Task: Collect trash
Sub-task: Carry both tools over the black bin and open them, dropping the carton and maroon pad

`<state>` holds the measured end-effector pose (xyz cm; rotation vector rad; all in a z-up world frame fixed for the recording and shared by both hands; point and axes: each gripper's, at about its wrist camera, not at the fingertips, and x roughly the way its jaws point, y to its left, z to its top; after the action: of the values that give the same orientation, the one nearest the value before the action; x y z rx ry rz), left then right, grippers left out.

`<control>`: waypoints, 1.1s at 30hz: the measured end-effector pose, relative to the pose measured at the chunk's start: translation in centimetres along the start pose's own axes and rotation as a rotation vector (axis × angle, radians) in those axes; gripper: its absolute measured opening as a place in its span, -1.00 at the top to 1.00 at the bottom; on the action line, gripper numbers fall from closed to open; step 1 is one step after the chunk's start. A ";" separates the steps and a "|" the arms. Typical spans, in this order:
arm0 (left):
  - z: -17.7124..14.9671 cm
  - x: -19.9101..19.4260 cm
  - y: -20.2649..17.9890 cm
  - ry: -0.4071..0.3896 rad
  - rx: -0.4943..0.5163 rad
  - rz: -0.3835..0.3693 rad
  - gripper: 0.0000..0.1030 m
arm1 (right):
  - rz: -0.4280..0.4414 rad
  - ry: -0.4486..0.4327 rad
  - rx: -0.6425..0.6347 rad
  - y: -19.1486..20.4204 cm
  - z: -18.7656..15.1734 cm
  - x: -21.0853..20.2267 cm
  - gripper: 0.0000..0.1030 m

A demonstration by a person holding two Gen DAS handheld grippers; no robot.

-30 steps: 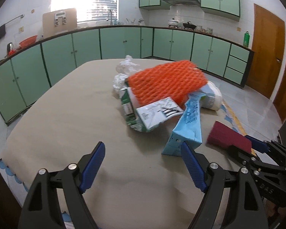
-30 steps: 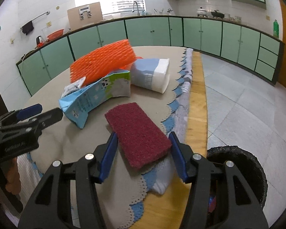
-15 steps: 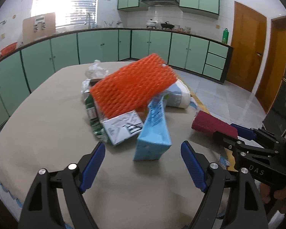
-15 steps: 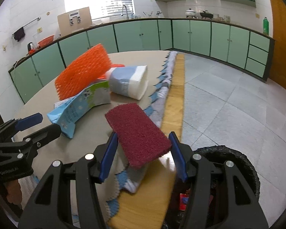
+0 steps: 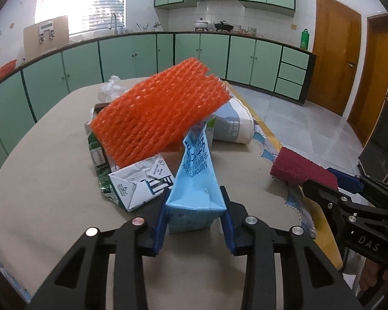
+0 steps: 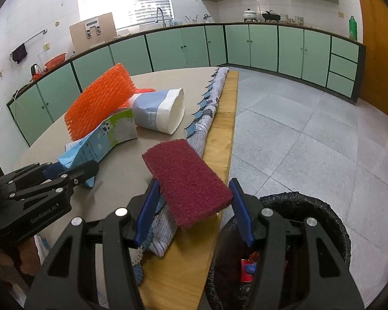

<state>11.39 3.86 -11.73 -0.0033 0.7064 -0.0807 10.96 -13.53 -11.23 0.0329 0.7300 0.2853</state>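
The counter carries a heap of trash around its middle. The largest piece, an orange foam net, leans across the top of the heap. At 2 o'clock from it lies a blue-and-white paper bag on its side, its mouth toward the counter's edge. Under the net at 7 o'clock sits a crushed green-and-white carton, and a crumpled white plastic bag shows at 11 o'clock behind the net.

A black-lined trash bin stands on the floor at 5 o'clock in the right wrist view, beside the counter's edge.

The left hand-held gripper is closing on the near end of a light blue carton, whose far end is tucked under the net. The right hand-held gripper is clamped on a maroon scouring pad, held over the counter's edge beside the bin.
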 end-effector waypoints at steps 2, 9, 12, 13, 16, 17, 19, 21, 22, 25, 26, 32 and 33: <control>0.0 -0.5 0.0 -0.006 0.003 0.009 0.34 | -0.001 -0.006 0.001 0.0 0.2 -0.2 -0.03; 0.2 -2.6 -0.5 -0.017 -0.008 -0.017 0.34 | -0.005 -0.034 -0.002 0.2 0.8 -1.6 -0.03; 0.3 -3.4 -0.8 -0.012 -0.016 -0.060 0.34 | -0.014 -0.049 0.003 -0.1 1.0 -2.3 -0.03; 0.4 -3.6 -0.9 -0.013 -0.015 -0.068 0.34 | -0.019 -0.054 0.005 -0.2 1.1 -2.6 -0.03; 0.7 -4.2 -1.5 -0.026 -0.007 -0.081 0.34 | -0.035 -0.065 0.010 -0.6 1.1 -3.3 -0.03; 0.7 -4.3 -1.5 -0.030 -0.004 -0.085 0.35 | -0.042 -0.069 0.014 -0.9 1.0 -3.6 -0.03; 0.9 -4.6 -1.8 -0.035 -0.002 -0.094 0.35 | -0.055 -0.073 0.019 -1.1 1.0 -4.1 -0.03; 1.0 -4.8 -2.2 -0.039 0.004 -0.105 0.35 | -0.068 -0.079 0.029 -1.6 0.9 -4.7 -0.03; 1.0 -4.9 -2.5 -0.042 0.008 -0.109 0.35 | -0.073 -0.082 0.033 -1.8 0.9 -4.9 -0.03; 1.3 -5.3 -3.4 -0.052 0.026 -0.128 0.35 | -0.092 -0.096 0.046 -2.6 0.8 -5.9 -0.03; 1.4 -5.4 -3.7 -0.056 0.032 -0.136 0.35 | -0.097 -0.099 0.049 -2.7 0.7 -6.2 -0.03; 2.5 -5.6 -6.1 -0.082 0.077 -0.184 0.35 | -0.149 -0.119 0.085 -5.0 0.1 -8.1 -0.03; 2.7 -5.6 -6.8 -0.086 0.087 -0.195 0.35 | -0.158 -0.122 0.092 -5.4 0.0 -8.4 -0.03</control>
<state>8.43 -2.58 -5.88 0.0075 0.6145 -0.2967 6.31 -20.95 -6.37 0.0785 0.6200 0.0976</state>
